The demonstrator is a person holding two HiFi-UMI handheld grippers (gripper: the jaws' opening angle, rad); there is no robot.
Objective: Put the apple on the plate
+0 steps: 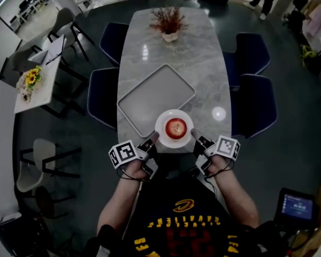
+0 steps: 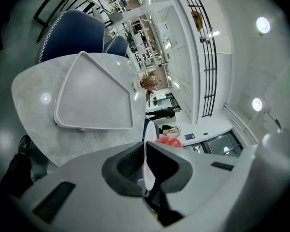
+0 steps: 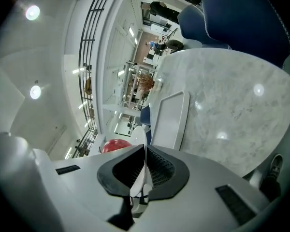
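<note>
A red apple (image 1: 175, 127) lies in the middle of a white plate (image 1: 161, 134) at the near end of the marble table (image 1: 203, 74). My left gripper (image 1: 154, 138) is shut on the plate's left rim, and my right gripper (image 1: 195, 135) is shut on its right rim. In the left gripper view the plate's thin edge (image 2: 147, 151) runs between the pads of the left gripper (image 2: 146, 162), with the apple (image 2: 168, 141) just beyond. The right gripper (image 3: 145, 170) pinches the rim (image 3: 141, 149) the same way, the apple (image 3: 117, 145) to its left.
A grey square tray (image 1: 155, 98) lies on the table just beyond the plate. A potted dried plant (image 1: 169, 23) stands at the far end. Dark blue chairs (image 1: 254, 108) line both long sides. A side table with flowers (image 1: 31, 79) stands to the left.
</note>
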